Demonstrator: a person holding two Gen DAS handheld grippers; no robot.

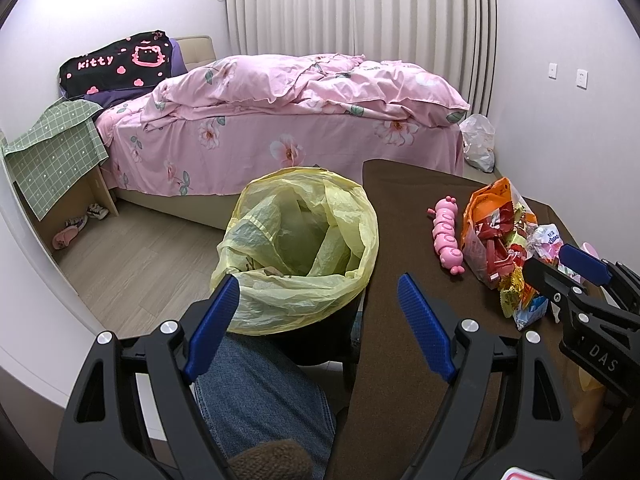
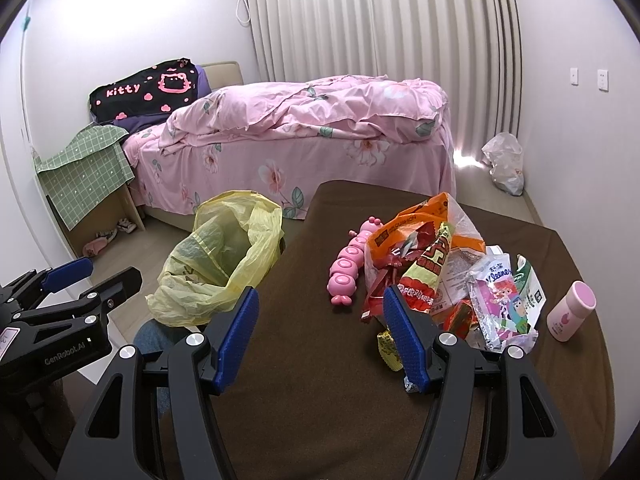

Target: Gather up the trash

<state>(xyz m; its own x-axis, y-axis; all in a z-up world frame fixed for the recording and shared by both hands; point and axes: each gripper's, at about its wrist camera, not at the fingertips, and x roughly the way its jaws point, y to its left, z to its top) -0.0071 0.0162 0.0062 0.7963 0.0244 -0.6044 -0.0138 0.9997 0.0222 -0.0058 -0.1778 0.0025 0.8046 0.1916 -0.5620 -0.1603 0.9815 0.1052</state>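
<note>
Pink bottle [image 2: 571, 311] shows only in right view, perhaps lotion; left gripper [image 1: 318, 312] and right gripper [image 2: 320, 332] gape empty.

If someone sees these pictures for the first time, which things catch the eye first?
First, the colourful heap of wrappers on the brown table, with a pink toy caterpillar at its left side. Next, the bin with a yellow bag beside the table's left edge. Behind stands the pink flowered bed; both tongs, left and right, are open.
</note>
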